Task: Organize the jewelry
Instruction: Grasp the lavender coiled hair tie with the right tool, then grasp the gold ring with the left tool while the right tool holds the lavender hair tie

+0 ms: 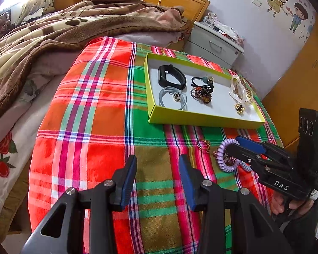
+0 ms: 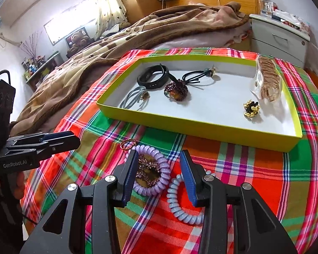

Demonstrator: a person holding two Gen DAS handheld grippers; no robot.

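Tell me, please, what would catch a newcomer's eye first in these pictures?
Probably the loud red-and-green plaid cloth over the table, and on it the yellow-green tray holding hair ties, a black band and clips. In front of the tray, the open right gripper hovers over a lilac coil tie.

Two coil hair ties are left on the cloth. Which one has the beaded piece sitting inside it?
The purple coil hair tie, by the right tool's left finger. It rings the beaded piece; the pale blue coil hair tie nearer the camera holds nothing.
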